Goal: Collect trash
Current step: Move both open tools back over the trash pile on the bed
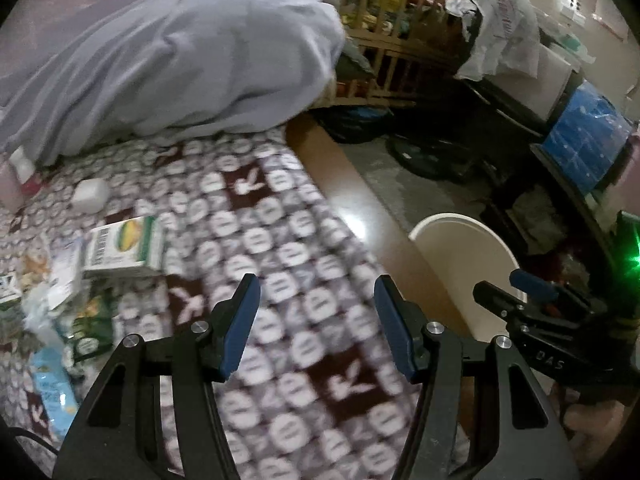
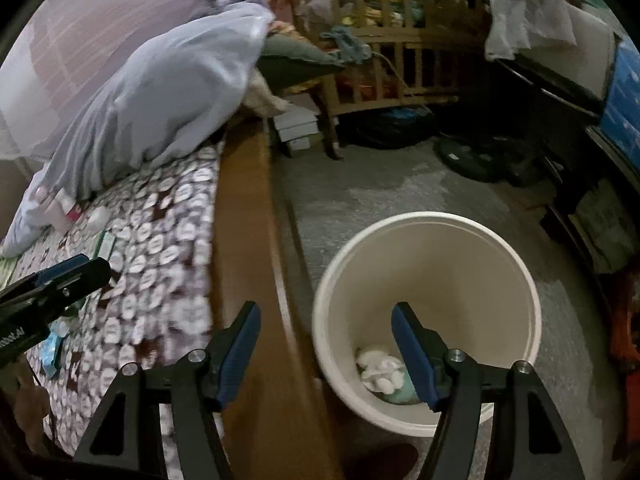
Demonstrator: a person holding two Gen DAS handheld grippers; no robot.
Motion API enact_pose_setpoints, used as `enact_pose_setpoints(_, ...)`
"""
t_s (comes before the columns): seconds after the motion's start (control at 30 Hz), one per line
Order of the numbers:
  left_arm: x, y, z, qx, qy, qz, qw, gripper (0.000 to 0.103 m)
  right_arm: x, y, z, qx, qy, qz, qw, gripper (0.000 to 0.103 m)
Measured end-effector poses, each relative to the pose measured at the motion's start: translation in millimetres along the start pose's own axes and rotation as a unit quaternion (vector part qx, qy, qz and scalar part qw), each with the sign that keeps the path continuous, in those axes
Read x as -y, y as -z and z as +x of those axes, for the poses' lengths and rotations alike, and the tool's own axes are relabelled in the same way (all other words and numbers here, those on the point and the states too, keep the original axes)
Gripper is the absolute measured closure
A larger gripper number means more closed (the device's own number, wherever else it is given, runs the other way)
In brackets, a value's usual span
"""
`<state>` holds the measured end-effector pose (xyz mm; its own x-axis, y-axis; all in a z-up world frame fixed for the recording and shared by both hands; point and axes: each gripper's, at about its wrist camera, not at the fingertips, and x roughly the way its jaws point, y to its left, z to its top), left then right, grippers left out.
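Note:
A white bucket [image 2: 428, 264] stands on the floor beside the bed, with crumpled white and teal trash [image 2: 380, 372] at its bottom. My right gripper [image 2: 326, 316] is open and empty, hanging over the bucket's near left rim. My left gripper [image 1: 316, 292] is open and empty above the patterned bedspread [image 1: 280, 248]. Trash lies on the bed at the left: a green and white carton [image 1: 124, 248], a white box [image 1: 90, 196], a blue wrapper [image 1: 52, 392] and green packets [image 1: 90, 328]. The bucket's rim [image 1: 452, 220] shows in the left wrist view, with the right gripper [image 1: 508, 288] over it.
A grey-blue duvet [image 1: 180, 60] is heaped at the head of the bed. The wooden bed rail [image 2: 248, 240] runs between the bed and the bucket. A wooden crib [image 2: 384, 40], a black bag [image 2: 392, 124], a fan base [image 2: 476, 160] and dark shelves [image 2: 580, 120] crowd the floor beyond.

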<state>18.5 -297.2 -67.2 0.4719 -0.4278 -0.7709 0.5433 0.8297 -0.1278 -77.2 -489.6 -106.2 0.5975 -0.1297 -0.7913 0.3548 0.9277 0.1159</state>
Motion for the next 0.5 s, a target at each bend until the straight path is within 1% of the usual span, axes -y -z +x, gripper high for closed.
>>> enact_pose_setpoints(0.23, -38, 10, -24, 0.018, -0.042, -0.016, 0.9988, 0.045, -48, -2, 0, 0.0, -0.024, -0.035, 0.999, 0.035)
enact_pose_setpoints(0.5, -85, 25, -47, 0.028, -0.081, -0.046, 0.9953, 0.045, -111, 0, 5, -0.005, -0.058, -0.078, 0.995, 0.034)
